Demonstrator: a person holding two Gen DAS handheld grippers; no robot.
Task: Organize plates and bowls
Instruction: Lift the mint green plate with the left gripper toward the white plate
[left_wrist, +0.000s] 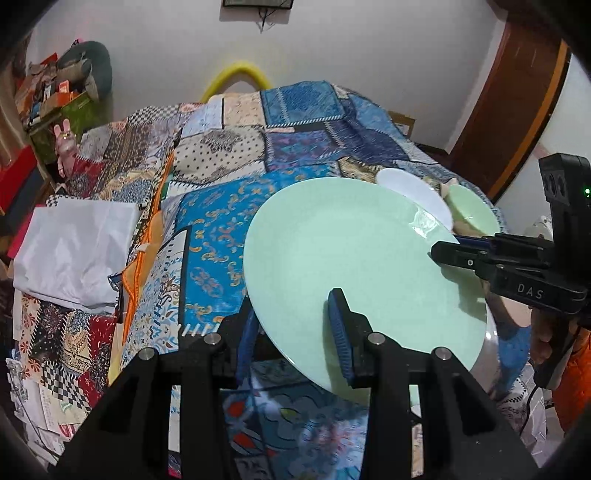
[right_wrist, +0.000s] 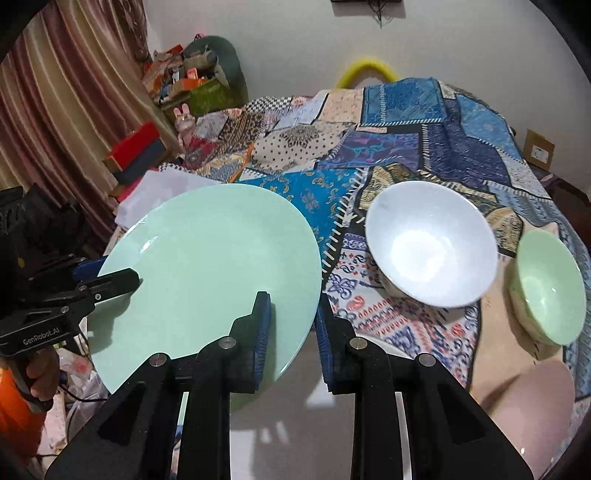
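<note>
Farthest left of the left gripper (left_wrist: 295, 332), well beyond its left finger, a crumpled white plastic sheet (left_wrist: 74, 251) lies on the patchwork cloth of blue, brown and red printed squares (left_wrist: 221, 155) that covers the surface ahead of both tools.

The left gripper grips the near-left rim of the large round pale-green glazed plate (left_wrist: 351, 266): its left blue-padded finger sits under the rim and its right finger lies on the plate's upper face, so the jaws stand narrow, closed on the plate. In the right wrist view this same tool (right_wrist: 122, 278) shows at the plate's left edge, one black finger on top and a blue pad below.

The right gripper (right_wrist: 291, 332) grips the opposite rim of the same plate (right_wrist: 207, 273), its left finger on the upper face, its right finger below the edge, jaws likewise narrow around the rim. From the left wrist view it (left_wrist: 443, 251) reaches in from the right. The plate is held tilted between the two tools, above the cloth.

Ahead and to the right of the right gripper a white round ceramic bowl (right_wrist: 432, 243) stands upright on the cloth. Just beside it, farther right, a smaller pale-green ceramic bowl (right_wrist: 546, 288) sits near the cloth's right edge. In the left wrist view both bowls, white (left_wrist: 413, 192) and green (left_wrist: 472, 210), peek out behind the plate's far rim.
</note>
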